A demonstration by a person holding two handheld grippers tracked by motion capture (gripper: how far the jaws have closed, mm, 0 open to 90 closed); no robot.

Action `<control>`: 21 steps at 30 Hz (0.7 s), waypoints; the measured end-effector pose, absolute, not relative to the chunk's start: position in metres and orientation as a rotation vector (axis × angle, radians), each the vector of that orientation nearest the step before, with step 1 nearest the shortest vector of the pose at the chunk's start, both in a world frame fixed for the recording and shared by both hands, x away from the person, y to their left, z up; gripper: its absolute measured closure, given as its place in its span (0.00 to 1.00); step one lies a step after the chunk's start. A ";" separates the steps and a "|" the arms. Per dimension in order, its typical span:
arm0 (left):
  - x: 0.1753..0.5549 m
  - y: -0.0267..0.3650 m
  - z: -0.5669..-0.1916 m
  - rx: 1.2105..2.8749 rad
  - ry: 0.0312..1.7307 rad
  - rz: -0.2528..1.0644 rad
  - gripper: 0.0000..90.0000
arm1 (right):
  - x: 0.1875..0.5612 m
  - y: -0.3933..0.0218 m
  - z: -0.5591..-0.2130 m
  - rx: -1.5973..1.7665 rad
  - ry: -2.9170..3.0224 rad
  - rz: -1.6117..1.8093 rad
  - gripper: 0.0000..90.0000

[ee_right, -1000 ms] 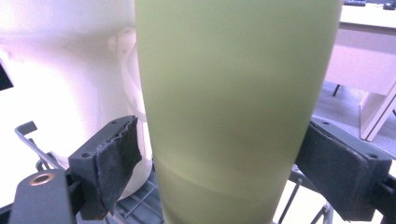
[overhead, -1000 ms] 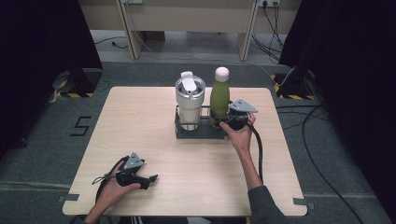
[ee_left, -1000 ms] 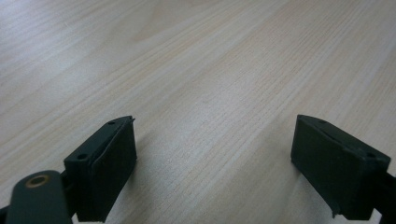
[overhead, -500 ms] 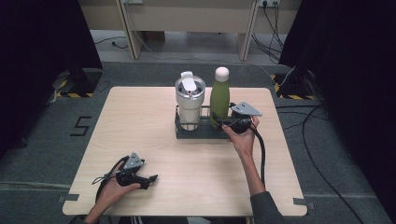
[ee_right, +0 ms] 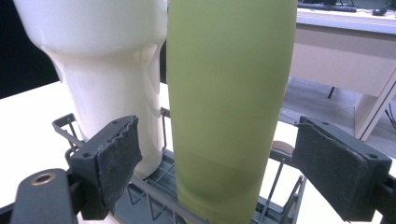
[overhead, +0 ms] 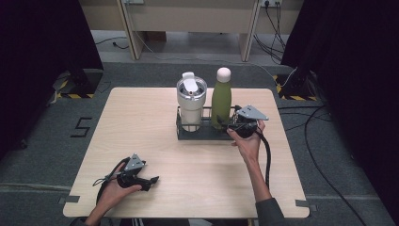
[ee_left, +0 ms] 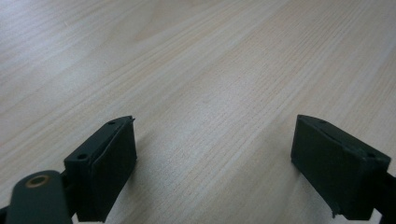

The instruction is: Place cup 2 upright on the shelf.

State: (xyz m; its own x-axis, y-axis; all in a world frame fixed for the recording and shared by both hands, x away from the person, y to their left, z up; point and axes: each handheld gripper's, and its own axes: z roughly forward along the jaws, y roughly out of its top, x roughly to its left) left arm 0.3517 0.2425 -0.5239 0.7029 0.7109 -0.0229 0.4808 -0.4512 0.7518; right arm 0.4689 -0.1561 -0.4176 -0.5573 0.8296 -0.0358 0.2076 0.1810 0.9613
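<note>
L gripper (overhead: pixel 151 180) sits near the person's edge of the surface (overhead: pixel 141 127), low on the wood, jaws apart w/ nothing btwn them; in the left gripper view just bare wood grain (ee_left: pixel 196 93) ahead. It looks parked, no part in the step, so best left there, out of the way.

R gripper (overhead: pixel 226 125) is at the far-right part of the surface, right up against the wire rack (overhead: pixel 197 134). Its jaws stand wide apart, one on each side of the green bottle (ee_right: pixel 231 102), not yet touching it as far as the right gripper view shows. Bottle stands upright in the rack's right end, just beside the cream tumbler (ee_right: pixel 98 60), which fills the left end.

Step in hand, as I read it: grasp the bottle to lift it out. To do it well:
- Centre first. Bottle sits a bit nearer the L jaw in the right gripper view; even it up so both pads land together and it doesn't get shoved into the tumbler.
- Jaws are low on the body, near the rack's wires (ee_right: pixel 154 186). Prob. go a little higher so no pad catches the rim wire.
- Close firm; smooth matte wall, likely slippery.
- Lift straight up till the base clears the rack, then move away. Tilting early could drag the rack or knock the tumbler.

Farther back: desk legs (overhead: pixel 129 28), floor cables (overhead: pixel 329 136), not relevant.
</note>
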 end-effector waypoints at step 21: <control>0.352 0.243 -0.524 2.137 0.905 0.380 0.15 | 0.443 -0.168 -0.412 0.959 1.871 1.386 0.17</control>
